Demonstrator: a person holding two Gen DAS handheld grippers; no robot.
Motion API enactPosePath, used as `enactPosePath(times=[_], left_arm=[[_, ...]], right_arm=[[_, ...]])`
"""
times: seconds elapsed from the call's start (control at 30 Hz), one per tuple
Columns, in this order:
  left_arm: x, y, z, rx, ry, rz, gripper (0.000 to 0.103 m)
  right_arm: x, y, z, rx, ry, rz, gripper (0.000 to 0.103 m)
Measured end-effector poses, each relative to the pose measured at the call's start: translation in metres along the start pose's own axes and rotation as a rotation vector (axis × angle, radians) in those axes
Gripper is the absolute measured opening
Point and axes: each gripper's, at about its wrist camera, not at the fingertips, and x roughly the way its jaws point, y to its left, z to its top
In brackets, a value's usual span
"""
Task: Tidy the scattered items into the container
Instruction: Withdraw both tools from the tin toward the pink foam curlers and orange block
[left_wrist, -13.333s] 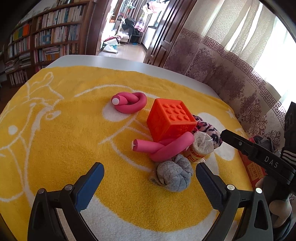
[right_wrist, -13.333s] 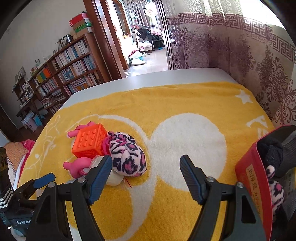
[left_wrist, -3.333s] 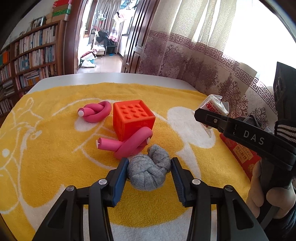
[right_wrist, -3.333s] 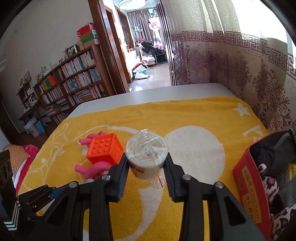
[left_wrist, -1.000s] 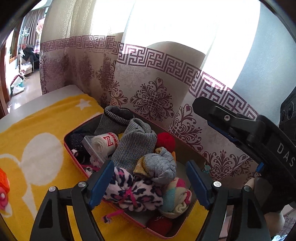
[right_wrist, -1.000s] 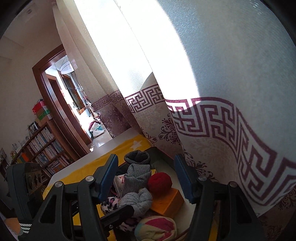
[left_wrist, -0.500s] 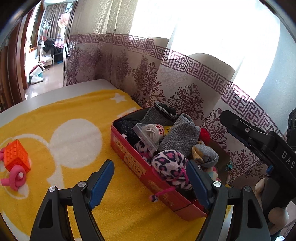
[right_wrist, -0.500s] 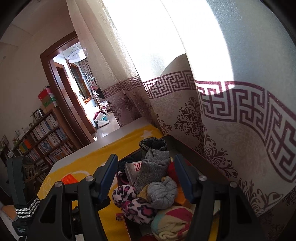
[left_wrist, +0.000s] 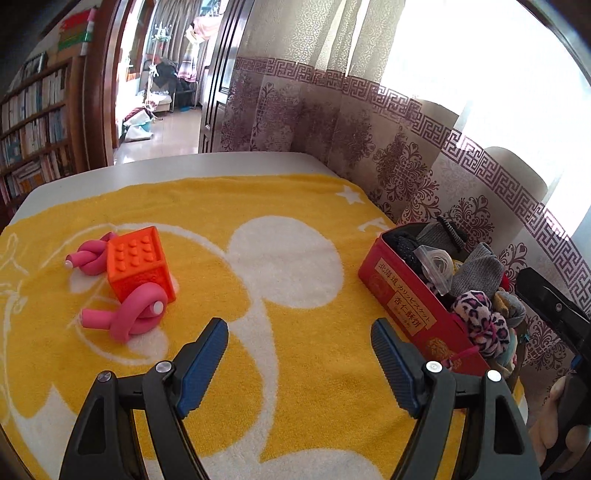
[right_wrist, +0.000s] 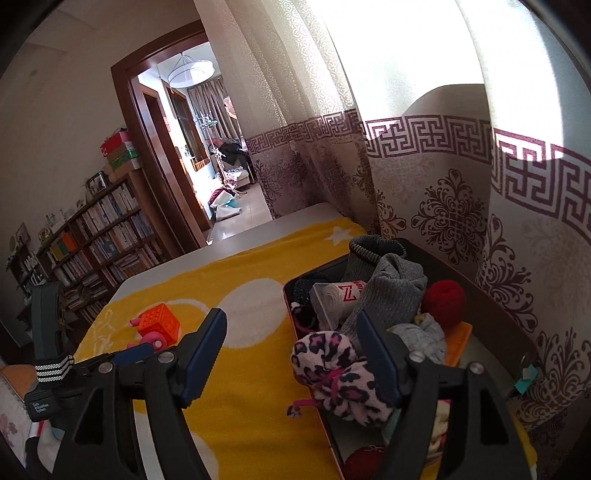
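Observation:
A red tin box (left_wrist: 400, 295) stands at the right edge of the yellow towel (left_wrist: 280, 206), packed with rolled socks, a leopard sock ball (left_wrist: 480, 317) and a wrapped white roll (right_wrist: 338, 295). On the towel's left lie an orange studded cube (left_wrist: 138, 258) and two knotted pink foam rollers (left_wrist: 129, 314), one in front of the cube and one (left_wrist: 88, 254) behind it. My left gripper (left_wrist: 299, 343) is open and empty above the towel, between cube and box. My right gripper (right_wrist: 291, 343) is open and empty over the box's near left edge (right_wrist: 295, 332).
A patterned curtain (left_wrist: 406, 155) hangs right behind the box. The white table edge (left_wrist: 184, 166) runs along the far side of the towel. Bookshelves (right_wrist: 103, 236) and an open doorway (left_wrist: 155, 92) lie beyond.
My left gripper has swung left and back from the box, bringing the cube and rollers into view. My right gripper has dropped its aim from the curtain down over the box. Both stay open.

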Motion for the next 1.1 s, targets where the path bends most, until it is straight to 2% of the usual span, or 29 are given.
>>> enactPosePath(times=[0.23,0.43,0.67,0.97,1.1], left_arm=[[-0.009,0.065,-0.004,-0.091,-0.009,0.122,0.082],[0.007,0.104,-0.010,-0.167,0.016,0.189,0.082],[0.022,0.115,-0.006,-0.184,0.032,0.237,0.082],[0.039,0.104,0.001,-0.157,0.050,0.229,0.082],[0.047,0.111,0.002,-0.178,0.060,0.222,0.082]], right_arm=[[0.019,0.028,-0.011,-0.036,0.063,0.038,0.079],[0.030,0.050,-0.019,-0.071,0.096,0.063,0.079],[0.046,0.057,-0.029,-0.077,0.142,0.088,0.079],[0.061,0.053,-0.039,-0.067,0.193,0.099,0.079],[0.065,0.056,-0.042,-0.087,0.197,0.087,0.080]])
